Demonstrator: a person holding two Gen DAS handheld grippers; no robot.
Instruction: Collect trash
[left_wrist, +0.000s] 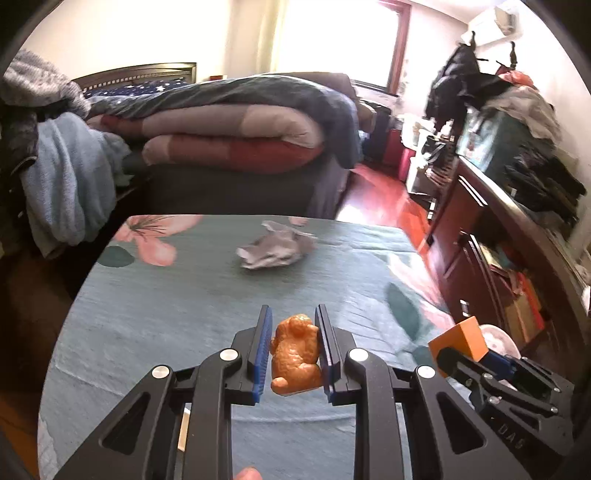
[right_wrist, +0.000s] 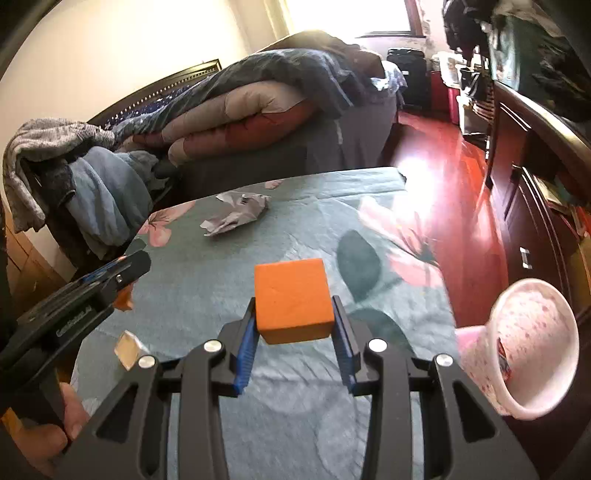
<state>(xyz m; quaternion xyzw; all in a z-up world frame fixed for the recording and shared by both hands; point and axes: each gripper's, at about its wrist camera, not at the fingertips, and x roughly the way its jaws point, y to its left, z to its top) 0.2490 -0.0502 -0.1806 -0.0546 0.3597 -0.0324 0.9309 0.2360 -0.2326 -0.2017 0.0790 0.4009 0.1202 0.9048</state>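
Two pieces of trash are in our grip at once. The left tool (left_wrist: 293, 350) is clamped on a small glossy orange-brown lumpy figure (left_wrist: 295, 354), its blue pads pressing both sides, and the right tool (right_wrist: 295, 325) is clamped on a matte orange foam cube (right_wrist: 293, 299), gripped low down so that most of the block stands above the pads. Both loads hang over the teal floral cloth-covered surface (right_wrist: 229, 273). We judge the step in hand to be carrying these to the pale pink speckled plastic bin (right_wrist: 532, 350), which opens just beside the right tool past the surface's right edge. To do it well, we keep both grips firm, bring each tool over the bin's mouth before letting go, and take the tools one at a time so they do not collide, since they already sit close together. A crumpled grey paper wrapper (left_wrist: 275, 249) lies at the far end of the surface, well apart from both tools, and a small clear square scrap (right_wrist: 127, 349) rests near the left edge; both look light and easy to pinch afterwards.
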